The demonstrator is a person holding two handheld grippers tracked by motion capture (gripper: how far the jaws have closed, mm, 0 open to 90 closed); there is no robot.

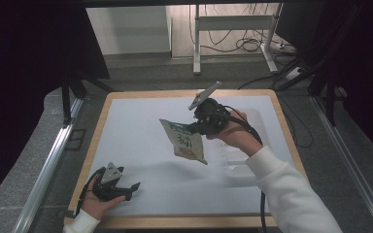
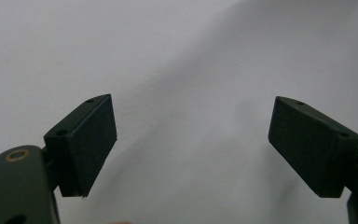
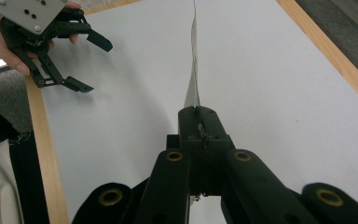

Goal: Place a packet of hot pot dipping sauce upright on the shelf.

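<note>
Left to right across the high view. Toward 7 o'clock on the white table [image 1: 141, 145], near its wooden front edge, our left gripper [image 1: 126, 187] rested low in our left hand [image 1: 97, 204]. In the left gripper view its jaws stood wide apart with bare white surface between the pads [image 2: 91, 140]; the right gripper view showed the same gripper [image 3: 86, 65] at 10 o'clock, spread and holding nothing. At the centre of the table a snack bag [image 1: 185, 141] hung clear of the surface, tilted, its lower corner pointing toward 5 o'clock. Just at 2 o'clock from the bag, our right gripper [image 1: 197, 128] pinched the bag's upper edge. In the right gripper view the jaws were clamped together on the bag [image 3: 194, 88], seen edge-on and rising toward 12 o'clock.
</note>
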